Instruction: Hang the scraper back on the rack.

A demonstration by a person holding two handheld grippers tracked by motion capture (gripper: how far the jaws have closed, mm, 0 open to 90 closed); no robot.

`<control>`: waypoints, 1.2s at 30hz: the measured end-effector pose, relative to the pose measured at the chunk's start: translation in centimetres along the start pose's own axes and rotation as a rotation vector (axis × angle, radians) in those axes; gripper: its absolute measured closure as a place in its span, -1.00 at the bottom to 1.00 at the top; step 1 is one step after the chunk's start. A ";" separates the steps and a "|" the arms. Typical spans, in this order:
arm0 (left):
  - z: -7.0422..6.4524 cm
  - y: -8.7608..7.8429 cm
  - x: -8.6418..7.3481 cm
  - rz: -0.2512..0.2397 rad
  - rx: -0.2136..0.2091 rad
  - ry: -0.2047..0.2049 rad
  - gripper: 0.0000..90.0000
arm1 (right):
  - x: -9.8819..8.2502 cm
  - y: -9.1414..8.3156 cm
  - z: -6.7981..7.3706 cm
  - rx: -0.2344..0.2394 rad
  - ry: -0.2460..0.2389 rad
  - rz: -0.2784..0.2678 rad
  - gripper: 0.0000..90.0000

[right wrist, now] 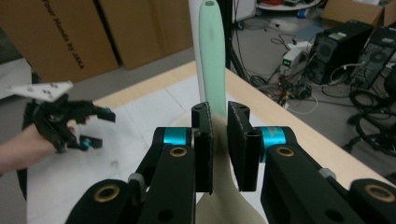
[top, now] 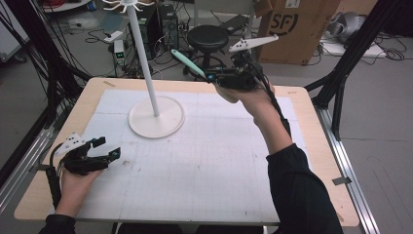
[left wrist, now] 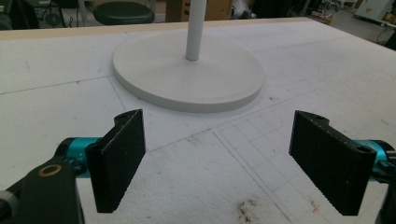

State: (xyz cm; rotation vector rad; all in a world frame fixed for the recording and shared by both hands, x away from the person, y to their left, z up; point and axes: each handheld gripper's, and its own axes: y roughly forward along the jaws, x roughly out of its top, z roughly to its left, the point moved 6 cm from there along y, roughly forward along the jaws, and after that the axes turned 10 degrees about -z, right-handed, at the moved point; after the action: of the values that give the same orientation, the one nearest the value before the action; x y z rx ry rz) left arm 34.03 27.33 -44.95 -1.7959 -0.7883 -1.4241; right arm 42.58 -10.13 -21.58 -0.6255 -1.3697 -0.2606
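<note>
The right claw [right wrist: 219, 144] is clamped on a pale spatula [right wrist: 213, 65], whose mint-green handle rises straight up beyond the jaws. Far off to its left, the left claw [right wrist: 95, 128] hangs over the worktop [right wrist: 140, 112], jaws apart. Cardboard boxes [right wrist: 60, 32] stand behind.

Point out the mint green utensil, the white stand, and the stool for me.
Mint green utensil [right wrist: 212, 60], right gripper view, middle of its handle.
White stand [top: 157, 124], high view, its round base.
Stool [top: 208, 37], high view, its black seat.
</note>
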 end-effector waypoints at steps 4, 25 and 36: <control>0.1 0.0 0.0 0.001 -0.002 -0.004 -0.57 | 2.2 0.5 0.3 0.002 0.001 -0.015 0.80; 0.1 -0.1 -0.2 0.020 -0.005 0.001 -0.57 | 8.1 2.6 2.3 0.049 -0.019 -0.087 0.80; 0.1 -0.1 -0.2 0.022 -0.006 0.003 -0.57 | 8.4 2.4 2.7 0.055 -0.033 -0.098 0.80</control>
State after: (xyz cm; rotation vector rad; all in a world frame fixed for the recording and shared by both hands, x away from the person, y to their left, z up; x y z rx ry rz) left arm 33.93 27.46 -45.17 -1.8013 -0.7606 -1.4162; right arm 43.28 -5.14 -13.93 -0.5190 -1.4365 -0.2914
